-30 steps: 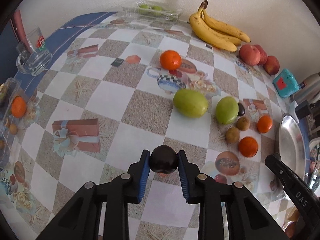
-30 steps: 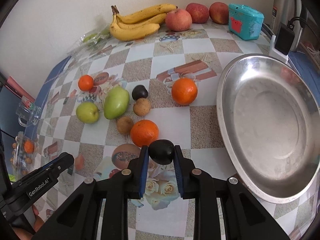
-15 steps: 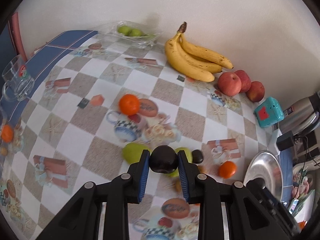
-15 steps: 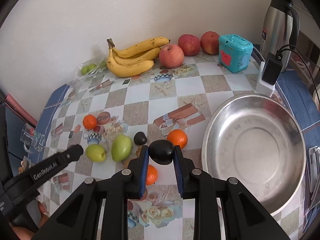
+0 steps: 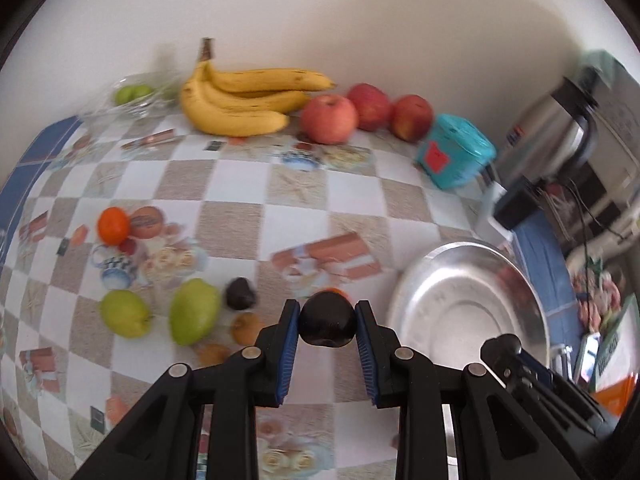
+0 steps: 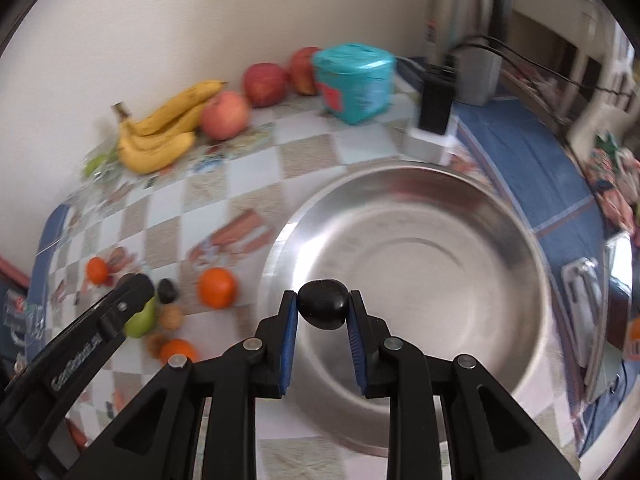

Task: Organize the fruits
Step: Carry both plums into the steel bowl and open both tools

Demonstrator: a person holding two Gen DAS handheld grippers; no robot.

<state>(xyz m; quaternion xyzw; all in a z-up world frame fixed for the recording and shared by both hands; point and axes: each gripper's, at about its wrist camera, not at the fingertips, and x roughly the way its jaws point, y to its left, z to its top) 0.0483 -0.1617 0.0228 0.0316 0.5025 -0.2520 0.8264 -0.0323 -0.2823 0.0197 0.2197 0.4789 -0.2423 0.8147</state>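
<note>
Left wrist view, from the left edge across: a small orange (image 5: 113, 225) sits on the checked tablecloth (image 5: 236, 224), and nearer the camera lie a green apple (image 5: 123, 313) and a green pear (image 5: 194, 311) side by side. Behind them, against the wall, a clear tray of green fruit (image 5: 134, 95) stands beside a bunch of bananas (image 5: 244, 104). A dark plum (image 5: 240, 293) lies on the cloth just right of the pear, with two small brown fruits (image 5: 247, 327) near it (blurred, so I cannot tell the kind). In the middle, the left gripper (image 5: 328, 326) is clamped on a second dark plum (image 5: 328, 323), its blue pads pressing either side and the fruit held clear of the table. Three red apples (image 5: 366, 114) line the wall, then a teal box (image 5: 454, 152). A steel bowl (image 5: 452, 300) sits at the right, empty as far as it shows, with a metal kettle (image 5: 560, 128) behind it.

In the right wrist view, the left gripper's arm crosses the lower left corner. A bigger orange (image 6: 217, 287) lies just left of the bowl's rim (image 6: 400, 172). The right gripper (image 6: 323, 312) is clamped on a third dark plum (image 6: 323, 309), held over the bowl's near left part and not touching it. A charger block (image 6: 434, 114) stands behind the bowl.
</note>
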